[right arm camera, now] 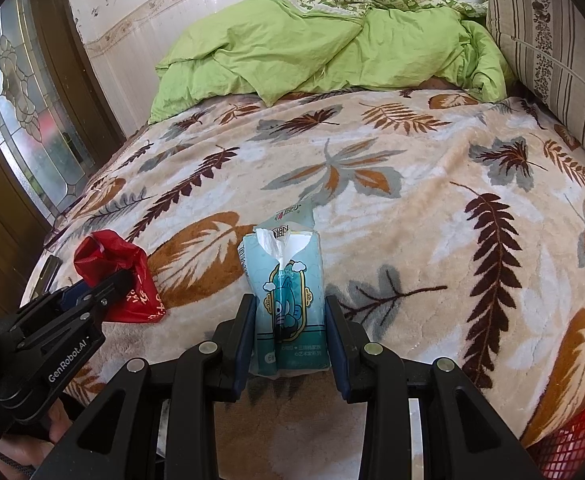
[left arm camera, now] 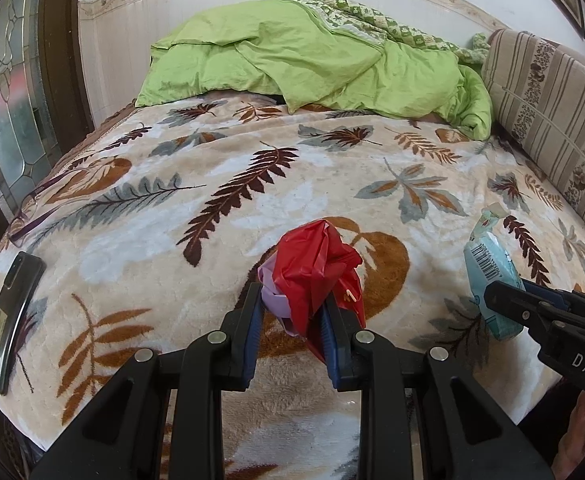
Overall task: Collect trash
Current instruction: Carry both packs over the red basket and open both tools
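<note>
Fleece leaf-print blanket covers bed; tiled wall behind.

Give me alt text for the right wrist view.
The right tool grips a torn-open pale blue tissue packet above a leaf-patterned fleece blanket. At left, the left tool holds a crumpled red plastic bag; a rumpled green duvet lies behind.

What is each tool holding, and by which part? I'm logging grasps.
Left tool: crumpled red plastic bag, pinched at its bunched lower end. Right tool: opened tissue pack, clamped across its lower sides.
</note>
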The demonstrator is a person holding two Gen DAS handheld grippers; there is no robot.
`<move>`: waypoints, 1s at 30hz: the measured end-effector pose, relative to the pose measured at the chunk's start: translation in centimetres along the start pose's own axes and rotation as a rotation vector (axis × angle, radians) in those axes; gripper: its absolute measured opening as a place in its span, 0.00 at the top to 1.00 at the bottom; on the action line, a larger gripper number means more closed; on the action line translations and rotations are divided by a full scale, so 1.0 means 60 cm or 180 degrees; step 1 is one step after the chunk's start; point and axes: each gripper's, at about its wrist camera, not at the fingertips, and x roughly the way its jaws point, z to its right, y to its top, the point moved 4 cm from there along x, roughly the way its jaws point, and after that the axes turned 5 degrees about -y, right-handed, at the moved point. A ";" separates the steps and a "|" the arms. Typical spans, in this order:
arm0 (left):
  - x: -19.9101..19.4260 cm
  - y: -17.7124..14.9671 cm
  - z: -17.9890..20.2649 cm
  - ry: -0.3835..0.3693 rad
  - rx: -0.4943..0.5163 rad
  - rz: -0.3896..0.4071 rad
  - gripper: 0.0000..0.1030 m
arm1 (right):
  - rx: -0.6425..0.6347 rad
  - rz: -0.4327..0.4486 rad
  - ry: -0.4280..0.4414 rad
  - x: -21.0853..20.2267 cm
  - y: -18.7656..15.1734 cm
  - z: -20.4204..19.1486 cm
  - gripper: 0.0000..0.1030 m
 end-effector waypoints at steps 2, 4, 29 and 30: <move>-0.002 0.002 0.006 -0.0056 0.0018 -0.0012 0.75 | 0.0026 0.0033 0.0007 -0.011 0.003 0.005 0.66; -0.007 0.005 0.023 -0.0171 0.0050 -0.0008 0.75 | 0.0109 0.0068 0.0047 -0.028 0.006 0.015 0.66; -0.128 -0.041 0.681 -0.3002 0.1602 -0.0854 0.61 | 0.2272 0.0716 -0.1384 -0.445 -0.193 0.533 0.54; -0.121 -0.050 0.695 -0.3025 0.1645 -0.0934 0.49 | 0.2298 0.0696 -0.1423 -0.443 -0.197 0.538 0.51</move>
